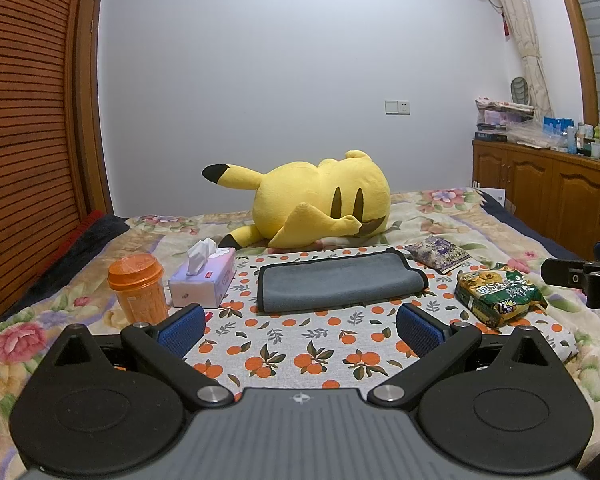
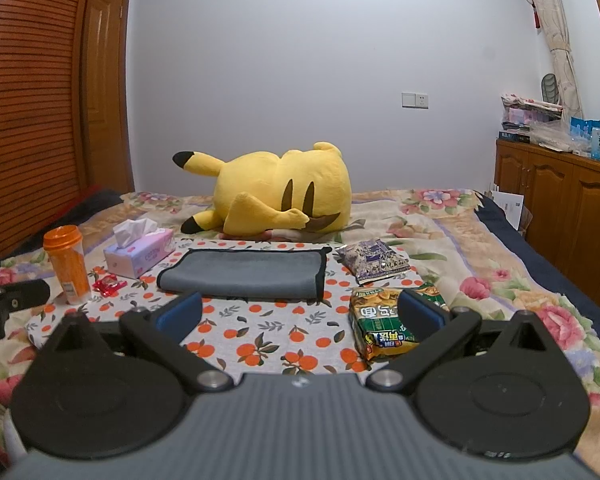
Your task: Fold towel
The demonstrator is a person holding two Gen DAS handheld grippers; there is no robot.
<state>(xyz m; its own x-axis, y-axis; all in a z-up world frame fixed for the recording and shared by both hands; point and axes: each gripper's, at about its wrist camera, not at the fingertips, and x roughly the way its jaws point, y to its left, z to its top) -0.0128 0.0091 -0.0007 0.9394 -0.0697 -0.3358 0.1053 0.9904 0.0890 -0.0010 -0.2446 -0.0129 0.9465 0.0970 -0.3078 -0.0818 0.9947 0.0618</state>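
Both your grippers hang over the near edge of the orange-print cloth; left gripper has its fingers spread wide with nothing between them, same for the right gripper; the grey towel lies folded flat mid-cloth, noodle packet to its right, tissue box and orange cup left; yellow plush at the far side.

Both wrist cameras look low across the bed, side by side, sharing the towel.
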